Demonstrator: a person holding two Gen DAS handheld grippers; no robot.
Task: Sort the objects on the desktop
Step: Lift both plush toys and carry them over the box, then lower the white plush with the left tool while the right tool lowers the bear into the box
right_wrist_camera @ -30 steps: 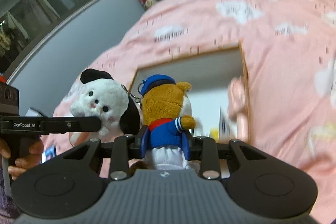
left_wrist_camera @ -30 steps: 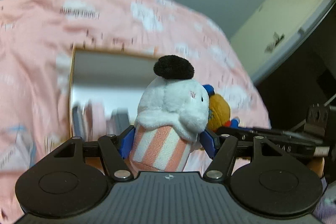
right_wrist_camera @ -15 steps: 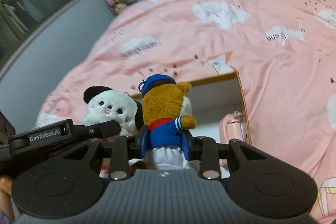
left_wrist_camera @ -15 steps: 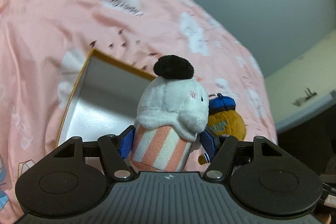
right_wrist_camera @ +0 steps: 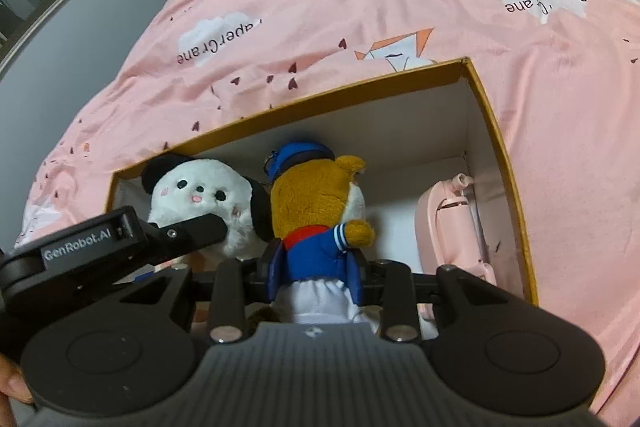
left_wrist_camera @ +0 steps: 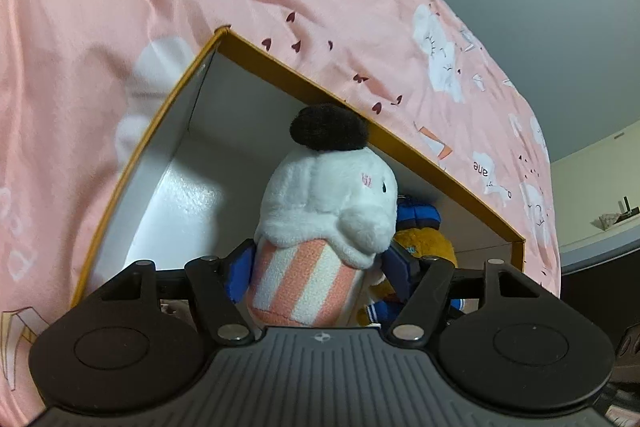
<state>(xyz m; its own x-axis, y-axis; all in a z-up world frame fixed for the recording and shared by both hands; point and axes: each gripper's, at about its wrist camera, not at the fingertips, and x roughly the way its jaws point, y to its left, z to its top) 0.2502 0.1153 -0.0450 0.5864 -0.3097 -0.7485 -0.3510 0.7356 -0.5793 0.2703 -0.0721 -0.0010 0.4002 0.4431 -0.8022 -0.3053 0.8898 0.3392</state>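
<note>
Bedspread (right_wrist_camera: 400,7): pink, printed with white clouds and small dark hearts; it fills the ground on all sides of the box.
Box (right_wrist_camera: 508,163): open cardboard box with mustard rim and white inside, lying on the bedspread; both grippers reach into it.
Pink case (right_wrist_camera: 452,227): lies in the box at 3 o'clock of the bear, against the right wall.
Left gripper (left_wrist_camera: 316,267): jaws set wide, blue pads pressed on the striped base of the white plush (left_wrist_camera: 328,195), upright over the box floor; black pom-pom at 12 o'clock.
Right gripper (right_wrist_camera: 316,267): jaws fairly narrow, clamped on the blue jacket of the brown bear (right_wrist_camera: 316,203), upright inside the box.
Neighbours: white plush sits at 9 o'clock of the bear, touching it.
Bear's cap (right_wrist_camera: 300,155): blue, with a metal clip.
</note>
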